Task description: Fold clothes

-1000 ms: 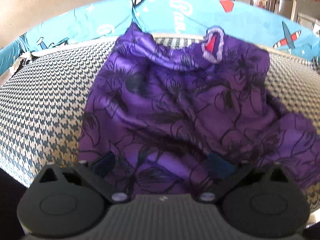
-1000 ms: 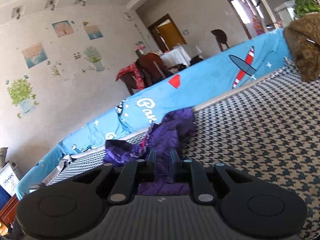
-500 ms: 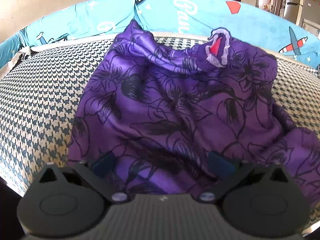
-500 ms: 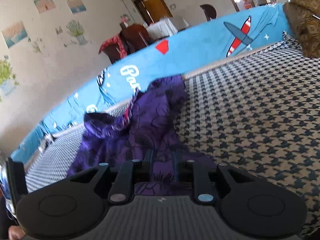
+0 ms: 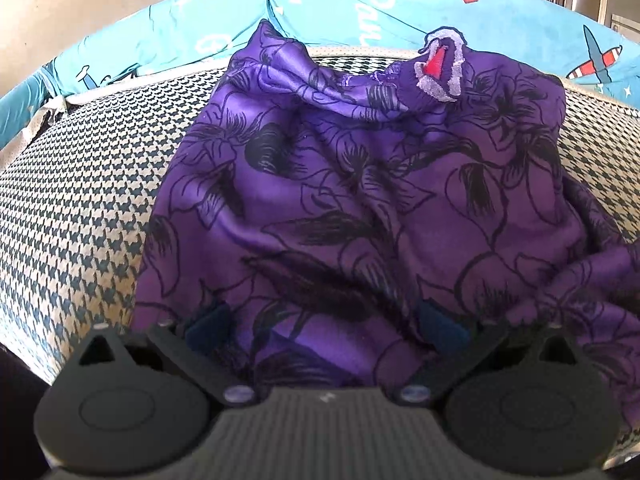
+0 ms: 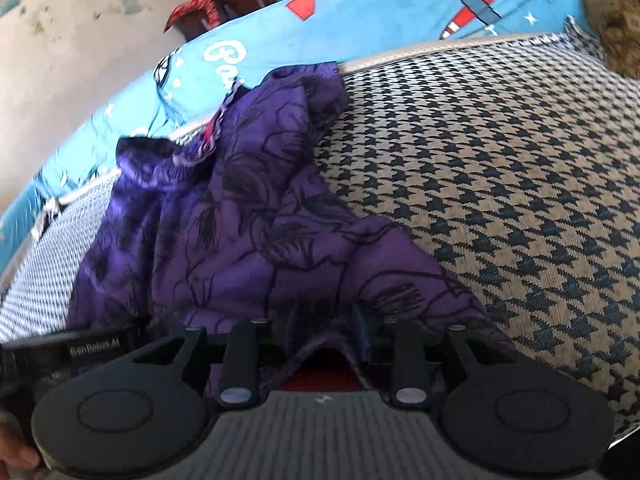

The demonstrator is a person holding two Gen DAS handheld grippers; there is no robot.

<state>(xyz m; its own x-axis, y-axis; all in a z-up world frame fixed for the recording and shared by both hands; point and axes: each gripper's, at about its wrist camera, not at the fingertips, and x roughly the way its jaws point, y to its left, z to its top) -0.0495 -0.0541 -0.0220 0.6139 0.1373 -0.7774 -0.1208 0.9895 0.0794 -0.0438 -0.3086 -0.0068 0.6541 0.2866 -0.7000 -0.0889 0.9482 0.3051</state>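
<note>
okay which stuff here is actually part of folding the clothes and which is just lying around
Part of the job:
purple floral garment
left gripper, open
right gripper, shut on the garment
houndstooth surface

Lying about:
blue airplane-print sheet
brown fuzzy item

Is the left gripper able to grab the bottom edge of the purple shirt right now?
Probably yes. The left gripper is open, its fingers spread wide over the near part of the purple flowered shirt, and nothing lies between them. The right gripper is shut on another part of the cloth, out of the way.
</note>
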